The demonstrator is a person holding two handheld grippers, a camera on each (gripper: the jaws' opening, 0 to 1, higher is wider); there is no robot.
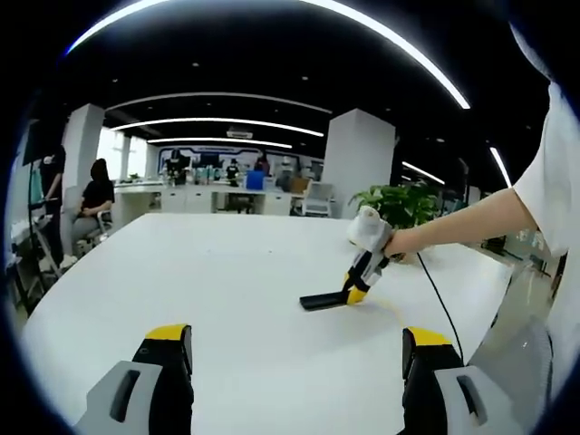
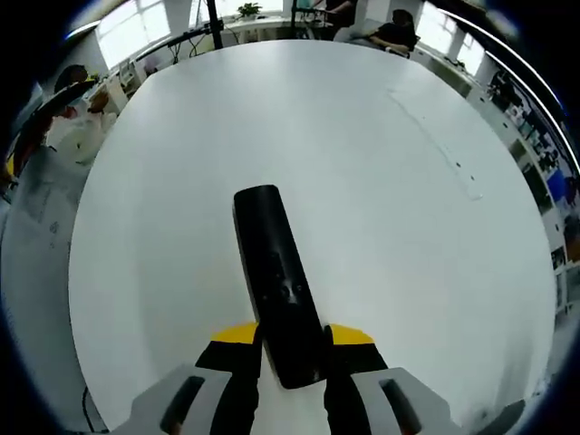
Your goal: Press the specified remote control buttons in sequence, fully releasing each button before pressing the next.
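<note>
in the right gripper view, the right gripper is closing its two yellow-tipped fingers on the near end of a black remote control, one finger pressing on each long side. the remote control is lying flat on the white table and reaching straight out ahead of the fingers, its rounded far end pointing away from them. small buttons are showing faintly on its top face just ahead of the fingertips, too dim to tell apart.

in the left gripper view, the left gripper is hovering over the same table with its fingers standing wide apart and nothing sitting between them. well ahead of those fingers and a little to their right, the right gripper is coming in from the right side, held by a person's hand, tilting down with its yellow tips touching the remote control where it is lying on the tabletop. a thin black cable is trailing from that gripper toward the near edge. beyond the table, a potted plant is standing behind the hand, and a seated person is sitting far off to the left of the fingers.
</note>
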